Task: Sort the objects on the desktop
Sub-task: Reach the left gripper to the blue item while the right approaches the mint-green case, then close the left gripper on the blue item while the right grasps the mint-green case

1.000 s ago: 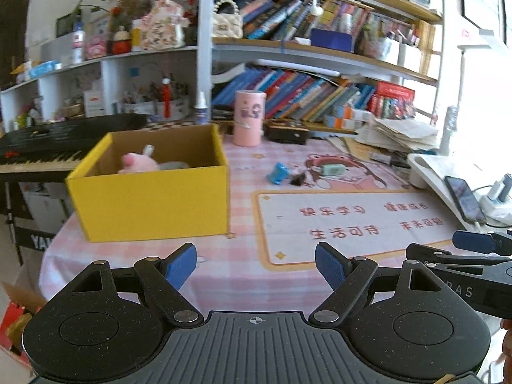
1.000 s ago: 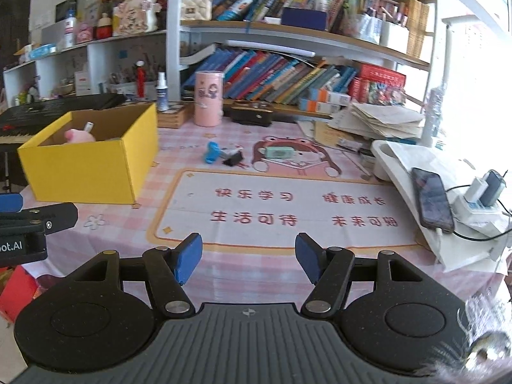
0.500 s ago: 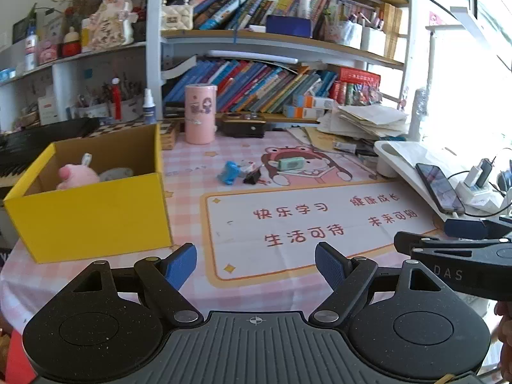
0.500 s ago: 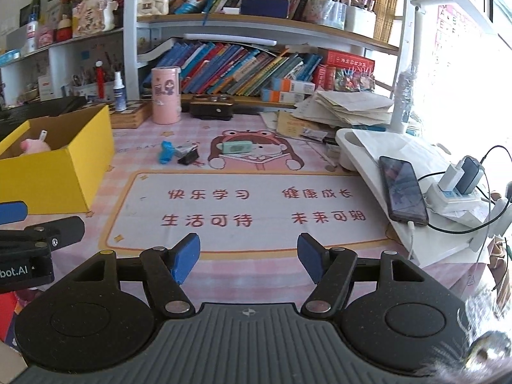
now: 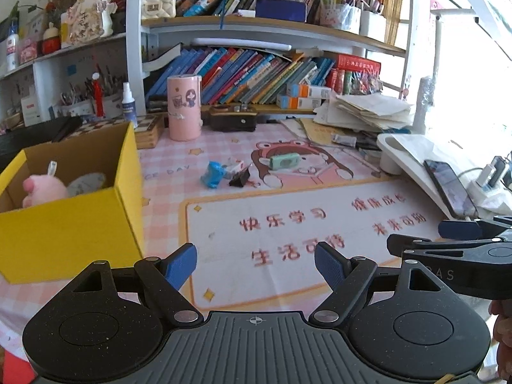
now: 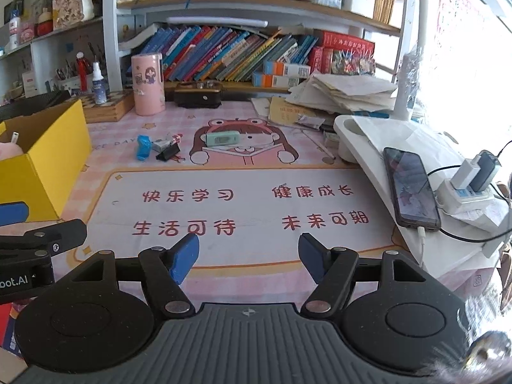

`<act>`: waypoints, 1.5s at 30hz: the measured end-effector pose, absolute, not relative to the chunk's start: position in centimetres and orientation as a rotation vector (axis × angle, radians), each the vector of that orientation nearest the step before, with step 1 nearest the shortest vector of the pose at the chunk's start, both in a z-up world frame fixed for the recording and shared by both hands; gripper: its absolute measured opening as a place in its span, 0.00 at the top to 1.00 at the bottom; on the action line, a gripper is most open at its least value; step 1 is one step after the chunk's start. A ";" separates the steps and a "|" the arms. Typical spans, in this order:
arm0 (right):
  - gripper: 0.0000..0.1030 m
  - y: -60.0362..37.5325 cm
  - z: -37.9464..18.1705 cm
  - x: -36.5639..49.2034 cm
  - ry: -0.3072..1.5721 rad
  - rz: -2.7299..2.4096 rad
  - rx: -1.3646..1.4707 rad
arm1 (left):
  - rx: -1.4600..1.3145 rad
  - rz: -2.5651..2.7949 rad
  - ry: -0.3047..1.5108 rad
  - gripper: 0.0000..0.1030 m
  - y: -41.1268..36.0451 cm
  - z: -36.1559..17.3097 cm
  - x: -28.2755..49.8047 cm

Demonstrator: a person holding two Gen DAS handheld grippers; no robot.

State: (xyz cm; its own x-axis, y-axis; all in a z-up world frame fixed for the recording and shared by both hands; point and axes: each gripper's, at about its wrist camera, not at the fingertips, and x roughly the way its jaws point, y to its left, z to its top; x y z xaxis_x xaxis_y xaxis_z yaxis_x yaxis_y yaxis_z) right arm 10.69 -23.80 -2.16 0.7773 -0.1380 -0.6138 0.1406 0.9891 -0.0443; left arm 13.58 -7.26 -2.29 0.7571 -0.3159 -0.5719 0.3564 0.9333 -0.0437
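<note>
A yellow box (image 5: 73, 224) stands at the left of the pink desk mat; a pink plush toy (image 5: 41, 188) lies inside it. The box also shows in the right wrist view (image 6: 38, 166). Small loose items lie mid-desk: a blue toy (image 5: 212, 174), a black binder clip (image 5: 240, 177), a small white-and-pink item (image 5: 235, 166) and a mint green eraser-like block (image 5: 284, 161). They also show in the right wrist view: blue toy (image 6: 144, 147), clip (image 6: 168, 153), green block (image 6: 222, 137). My left gripper (image 5: 256, 260) and right gripper (image 6: 248, 256) are open, empty, near the front edge.
A pink cylinder cup (image 5: 185, 107) and a black case (image 5: 233, 118) stand at the back before the bookshelf. A stack of papers (image 5: 368, 108), a white lamp base (image 6: 377, 137), a phone (image 6: 409, 188) and a power strip with chargers (image 6: 470, 185) sit at the right.
Both grippers have swung to the right and moved forward over the mat. The yellow box has slid toward the left of both views. Both grippers stay open.
</note>
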 end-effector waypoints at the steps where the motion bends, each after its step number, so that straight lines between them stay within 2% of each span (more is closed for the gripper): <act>1: 0.35 -24.0 -2.2 11.1 0.663 -0.149 0.006 | 0.068 -0.360 0.613 0.21 -7.6 -2.4 14.0; 19: 0.29 -30.4 -3.0 22.8 0.686 -0.015 0.047 | -0.013 -0.142 0.634 0.22 -12.5 -2.2 24.8; 27: 0.28 -31.6 -4.2 28.5 0.690 0.054 0.018 | -0.056 -0.057 0.664 0.27 -13.0 -3.6 29.6; 36: 0.28 -31.3 -5.7 34.6 0.689 0.100 -0.008 | -0.115 0.017 0.730 0.35 -12.8 -5.9 34.8; 45: 0.27 -29.9 -7.0 37.8 0.710 0.151 -0.043 | -0.152 0.049 0.806 0.48 -12.8 -8.5 38.8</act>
State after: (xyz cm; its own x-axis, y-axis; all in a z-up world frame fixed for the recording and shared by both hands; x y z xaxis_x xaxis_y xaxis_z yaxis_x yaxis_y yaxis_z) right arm 37.82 -29.88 -6.99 0.7477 0.1236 -0.6524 -0.1531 0.9881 0.0117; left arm 38.78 -12.84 -8.52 0.6920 -0.0143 -0.7217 -0.1011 0.9880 -0.1166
